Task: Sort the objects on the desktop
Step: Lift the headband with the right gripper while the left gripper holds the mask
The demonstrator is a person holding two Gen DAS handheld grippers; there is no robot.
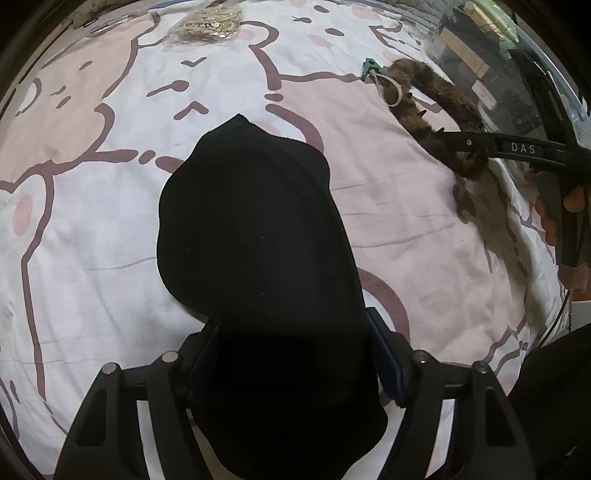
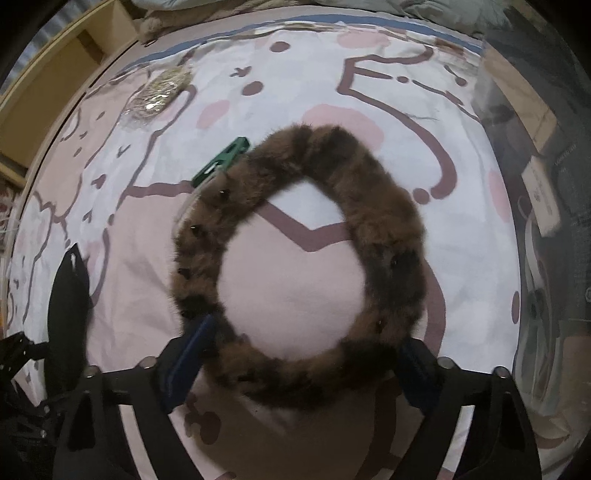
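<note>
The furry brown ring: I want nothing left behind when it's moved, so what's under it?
Through the furry brown ring only the pink cartoon bedsheet shows. A green clip pokes out at its upper left edge. Whatever lies beneath the fur itself is hidden.

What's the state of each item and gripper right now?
black cloth: clamped between the left jaws, front end lying on the sheet.
left gripper: shut on the black cloth.
furry headband: gripped at its near end by the right jaws.
right gripper: shut on the furry headband.
green clip: loose on the sheet, beside the headband.
clear bag: lying flat, untouched.
</note>
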